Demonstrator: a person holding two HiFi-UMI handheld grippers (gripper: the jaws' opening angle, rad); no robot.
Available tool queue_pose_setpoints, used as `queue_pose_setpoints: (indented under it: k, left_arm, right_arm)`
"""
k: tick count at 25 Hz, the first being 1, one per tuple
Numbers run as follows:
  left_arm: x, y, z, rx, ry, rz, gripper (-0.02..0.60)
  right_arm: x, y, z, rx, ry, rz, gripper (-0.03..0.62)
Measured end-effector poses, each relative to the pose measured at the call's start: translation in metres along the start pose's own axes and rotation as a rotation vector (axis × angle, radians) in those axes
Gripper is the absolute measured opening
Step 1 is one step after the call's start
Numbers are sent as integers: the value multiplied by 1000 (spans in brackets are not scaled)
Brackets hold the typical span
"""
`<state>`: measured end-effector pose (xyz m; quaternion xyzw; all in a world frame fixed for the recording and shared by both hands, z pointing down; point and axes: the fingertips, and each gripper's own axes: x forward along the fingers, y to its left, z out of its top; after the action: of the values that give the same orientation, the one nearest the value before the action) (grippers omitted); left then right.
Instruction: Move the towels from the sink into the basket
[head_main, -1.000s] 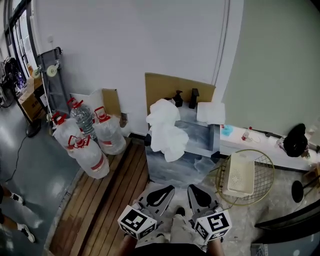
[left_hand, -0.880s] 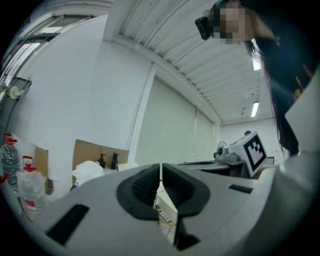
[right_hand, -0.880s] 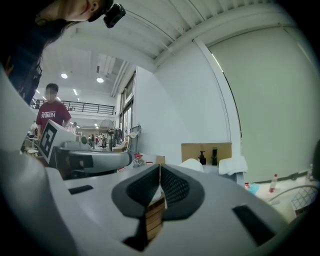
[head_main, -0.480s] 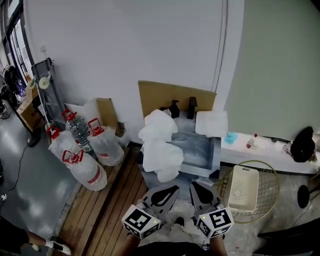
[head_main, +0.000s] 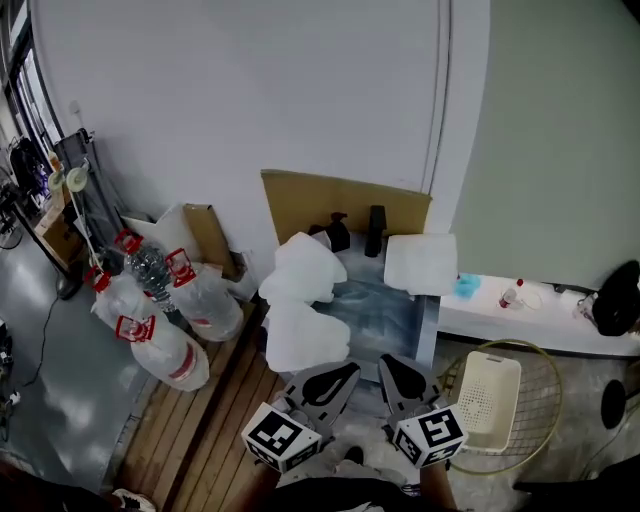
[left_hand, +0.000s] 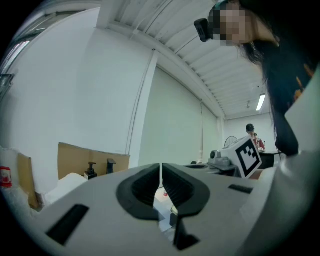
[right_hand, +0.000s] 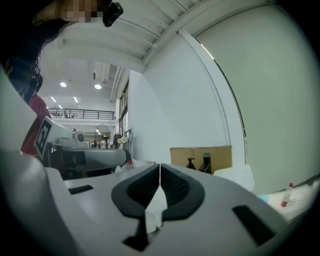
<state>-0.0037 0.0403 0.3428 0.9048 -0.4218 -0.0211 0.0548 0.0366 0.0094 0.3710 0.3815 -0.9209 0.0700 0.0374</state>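
A steel sink (head_main: 384, 312) stands against the wall ahead. One white towel (head_main: 301, 270) is heaped on its left rim and a second (head_main: 303, 338) hangs down its left front. A folded third towel (head_main: 421, 263) lies on the right rim. The white plastic basket (head_main: 488, 398) rests on a gold wire ring (head_main: 547, 385) on the floor at the right. My left gripper (head_main: 334, 377) and right gripper (head_main: 394, 373) are side by side low in front of the sink, both shut and holding nothing. The left gripper (left_hand: 160, 170) and right gripper (right_hand: 159, 172) show their pads touching.
Cardboard (head_main: 340, 205) leans behind the sink with two dark dispensers (head_main: 338, 232) in front of it. Several large water bottles (head_main: 150, 300) stand at the left beside wooden floor planks (head_main: 200, 410). A white ledge (head_main: 540, 325) with a small bottle (head_main: 512, 293) runs to the right.
The view has shifted: sink and towels now sit further left and a little higher, and the basket is closer to the right gripper. Both grippers stay shut and low.
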Motion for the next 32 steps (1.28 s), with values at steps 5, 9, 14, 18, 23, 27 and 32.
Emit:
queue_pose_setpoints:
  k: [5,9,14,18,23,27,32]
  left_arm:
    - [21,10,-1,-1,13,11,17]
    - [32,12,1,4,29,8,17]
    - [39,14,0,-2,35,-10,17]
    - [44,20,-5,-13,47,-29,17]
    - [58,38,-11,0,55,-79,17]
    - [78,59,-7,-4,54,-140,17]
    - [101,87,-9,0,65,-213,17]
  right_arm:
    - [9,-20,1,18,-8,11,8]
    - [12,-28,1,32,-7,14,8]
    - [14,-34,-3,51,0,0,8]
    - [20,-39,-11,63,20,-24,8]
    - [36,-52,-12,56,22,-67,8]
    - [55,-81,-6,33,22,-150,9]
    - [77,-143,-16,26,64,-280,11]
